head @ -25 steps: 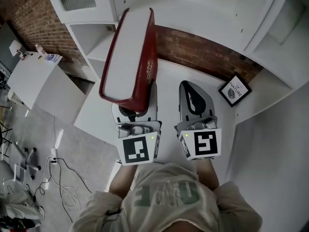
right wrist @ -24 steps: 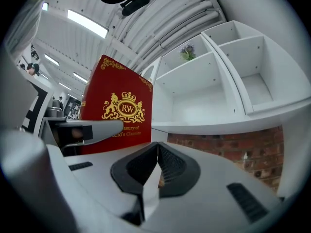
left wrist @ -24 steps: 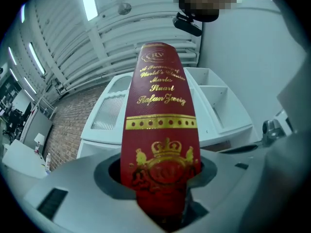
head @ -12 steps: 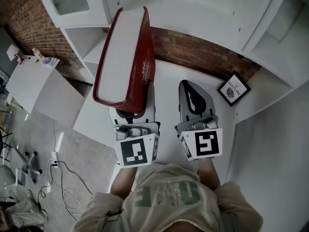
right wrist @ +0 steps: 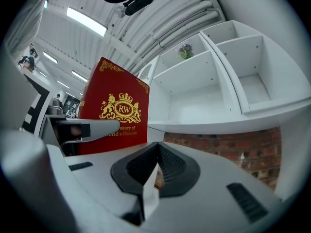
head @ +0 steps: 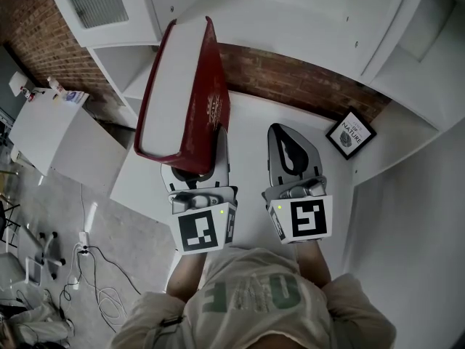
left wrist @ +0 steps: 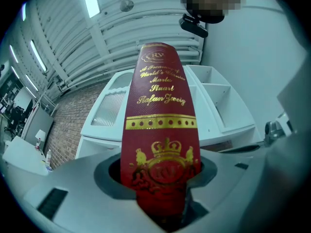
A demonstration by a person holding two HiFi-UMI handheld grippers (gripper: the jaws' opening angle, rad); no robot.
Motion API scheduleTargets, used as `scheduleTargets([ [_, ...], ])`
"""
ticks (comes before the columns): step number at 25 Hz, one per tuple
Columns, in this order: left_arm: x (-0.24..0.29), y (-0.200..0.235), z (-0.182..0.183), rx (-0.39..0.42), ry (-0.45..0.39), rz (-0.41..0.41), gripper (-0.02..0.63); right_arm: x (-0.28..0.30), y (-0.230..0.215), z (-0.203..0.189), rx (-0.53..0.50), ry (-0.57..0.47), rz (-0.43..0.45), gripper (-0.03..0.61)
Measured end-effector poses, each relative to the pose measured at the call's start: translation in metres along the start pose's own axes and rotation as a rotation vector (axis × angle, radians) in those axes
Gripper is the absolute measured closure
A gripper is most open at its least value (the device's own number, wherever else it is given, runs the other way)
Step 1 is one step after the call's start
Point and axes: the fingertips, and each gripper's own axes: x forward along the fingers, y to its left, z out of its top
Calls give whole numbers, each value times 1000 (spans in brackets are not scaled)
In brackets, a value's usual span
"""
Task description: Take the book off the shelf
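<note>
Two claws sit side by side; the left claw (left wrist: 160,193) is clenched on the lower end of the red book (head: 182,86), holding it upright in front of the white shelf (head: 305,20); the right claw (head: 289,138) has its jaws pressed together with nothing between them.

Head camera steeply downward; claw cameras close, upward; book (head: 185,93) in all.

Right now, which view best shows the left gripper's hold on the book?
The left gripper view: the red book stands spine-on, clamped in the left gripper. In the head view the book shows page edge and cover; in the right gripper view, only its front cover.
</note>
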Motion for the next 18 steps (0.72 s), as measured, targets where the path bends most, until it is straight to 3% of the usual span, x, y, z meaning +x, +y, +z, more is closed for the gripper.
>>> scheduleTargets([
  [18,2,0,-1,0,-10,15,373,-2,-10,-8,2,3,-10,565],
])
